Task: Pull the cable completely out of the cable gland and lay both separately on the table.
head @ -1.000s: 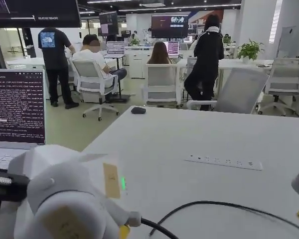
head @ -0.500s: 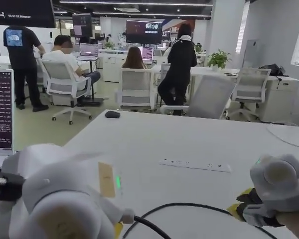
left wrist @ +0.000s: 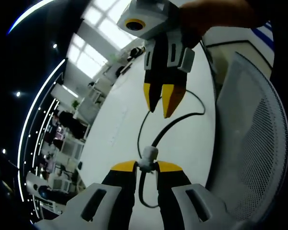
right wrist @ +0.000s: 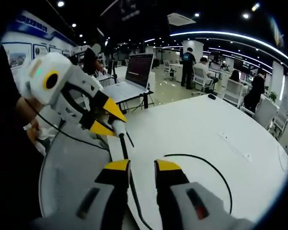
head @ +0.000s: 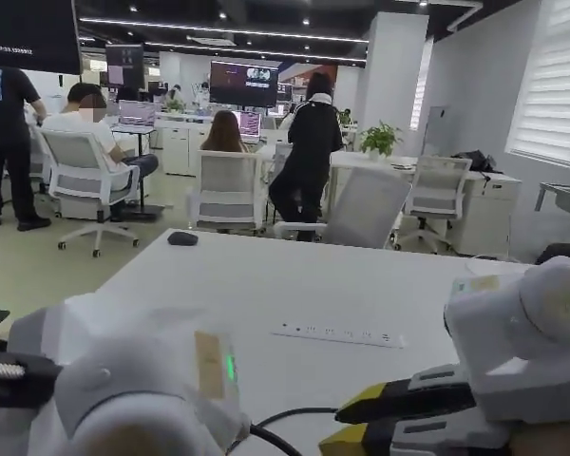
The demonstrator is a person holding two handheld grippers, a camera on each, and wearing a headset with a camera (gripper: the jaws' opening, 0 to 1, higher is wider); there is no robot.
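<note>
The white cable gland sits pinched between the yellow tips of my left gripper, which is shut on it. A black cable leaves the gland and loops over the white table. In the right gripper view the gland hangs just ahead, and the cable runs down past the inner side of one jaw. My right gripper is open, its jaws apart around that stretch. In the head view the right gripper points left at the cable.
A white power strip lies mid-table and a dark mouse at the far edge. A laptop stands on the table's left. A mesh chair back is close by. People and office chairs stand beyond the table.
The head camera has turned right. My right gripper has come in from the right edge toward the cable near the left gripper. The left gripper still holds the gland.
</note>
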